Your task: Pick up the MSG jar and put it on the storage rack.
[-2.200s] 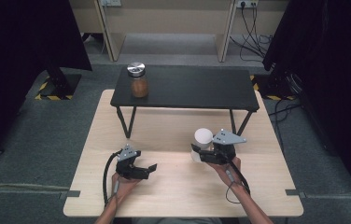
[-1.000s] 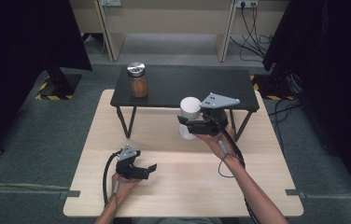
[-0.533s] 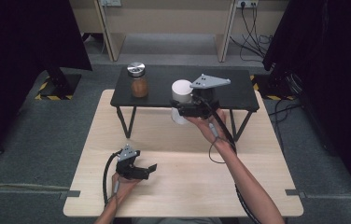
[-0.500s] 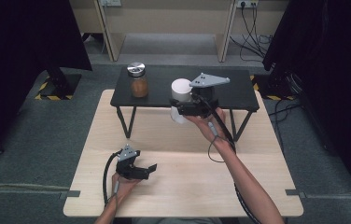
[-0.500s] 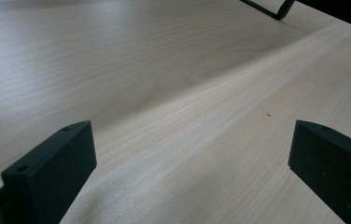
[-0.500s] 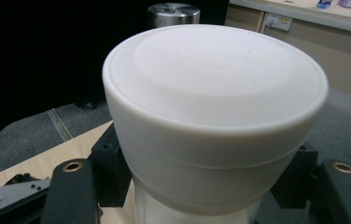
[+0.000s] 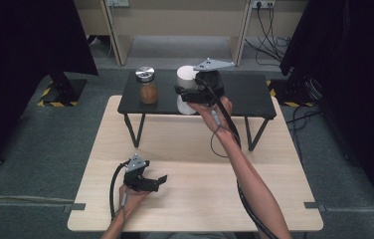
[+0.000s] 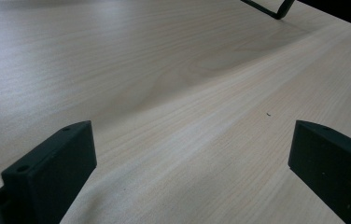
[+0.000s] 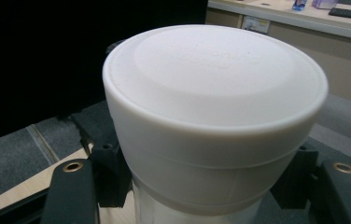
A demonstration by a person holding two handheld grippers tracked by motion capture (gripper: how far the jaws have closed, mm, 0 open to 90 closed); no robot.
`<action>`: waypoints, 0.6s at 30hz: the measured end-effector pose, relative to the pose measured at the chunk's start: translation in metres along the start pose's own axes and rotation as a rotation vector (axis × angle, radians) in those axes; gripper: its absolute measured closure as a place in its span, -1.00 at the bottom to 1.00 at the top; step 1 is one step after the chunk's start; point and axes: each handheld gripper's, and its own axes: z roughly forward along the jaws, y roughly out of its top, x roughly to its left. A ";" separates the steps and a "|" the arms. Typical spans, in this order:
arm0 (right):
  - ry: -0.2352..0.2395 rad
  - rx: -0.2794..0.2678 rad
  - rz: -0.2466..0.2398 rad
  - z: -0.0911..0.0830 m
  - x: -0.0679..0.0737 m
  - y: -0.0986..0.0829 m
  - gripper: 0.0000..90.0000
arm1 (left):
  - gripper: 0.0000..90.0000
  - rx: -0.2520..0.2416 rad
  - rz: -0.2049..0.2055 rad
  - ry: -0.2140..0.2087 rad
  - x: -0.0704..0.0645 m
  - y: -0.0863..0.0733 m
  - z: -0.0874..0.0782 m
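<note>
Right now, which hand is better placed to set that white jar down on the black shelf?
The right. Its tongs are shut on the white jar, held at the black shelf near the brown jar. The left tongs sit open, low over the wooden table.

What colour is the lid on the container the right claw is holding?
White, matching the white plastic container below the round lid; clearest in the right gripper view.

In the right gripper view the white jar (image 9: 215,116) is cut off at the bottom edge, so its base is out of sight, and its wide lid hides where the jaws meet its sides. In the high view the right gripper (image 7: 191,94) covers the jar's middle, and whether the jar touches the black shelf (image 7: 244,94) cannot be told. The brown jar's (image 7: 148,85) contents are too small to make out.
</note>
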 end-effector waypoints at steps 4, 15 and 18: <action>-0.022 0.005 0.018 0.011 -0.002 0.003 -0.21 | -1.00 0.000 0.001 0.001 0.000 0.000 0.000; -0.083 -0.001 0.037 0.036 -0.003 0.006 -0.21 | -1.00 0.001 0.002 0.001 0.000 0.000 0.000; -0.098 -0.009 0.034 0.040 -0.003 0.007 -0.21 | -1.00 0.000 -0.001 0.002 0.000 0.000 0.000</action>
